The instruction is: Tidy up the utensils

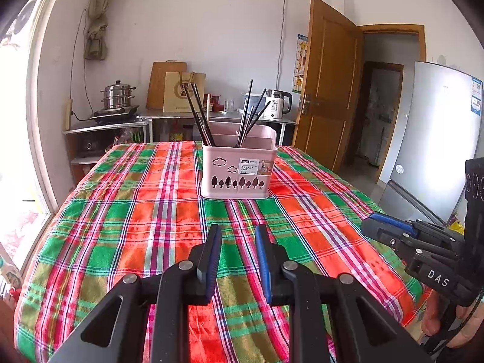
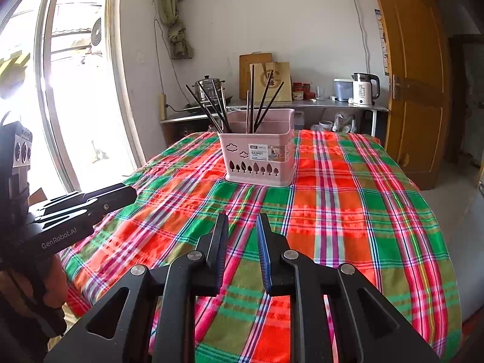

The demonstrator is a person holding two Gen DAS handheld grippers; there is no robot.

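A pink plastic basket (image 1: 239,166) (image 2: 260,157) stands toward the far side of the table on a plaid cloth (image 1: 136,211) (image 2: 348,211). Dark chopsticks lean in two bunches inside it, one at its left end (image 1: 199,118) (image 2: 211,106) and one near its middle (image 1: 251,112) (image 2: 263,103). My left gripper (image 1: 238,228) is open above the near cloth, nothing between its blue pads. My right gripper (image 2: 242,217) is likewise open and empty. Each shows in the other's view: the right gripper (image 1: 367,224) at the right edge, the left gripper (image 2: 130,195) at the left, each held by a hand.
Behind the table a counter holds a white kettle (image 1: 276,104) (image 2: 364,89), jars, a paper bag and a steamer pot (image 1: 118,95). A wooden door (image 1: 329,84) and a fridge (image 1: 438,139) stand to the right. A bright window (image 2: 75,90) is on the left.
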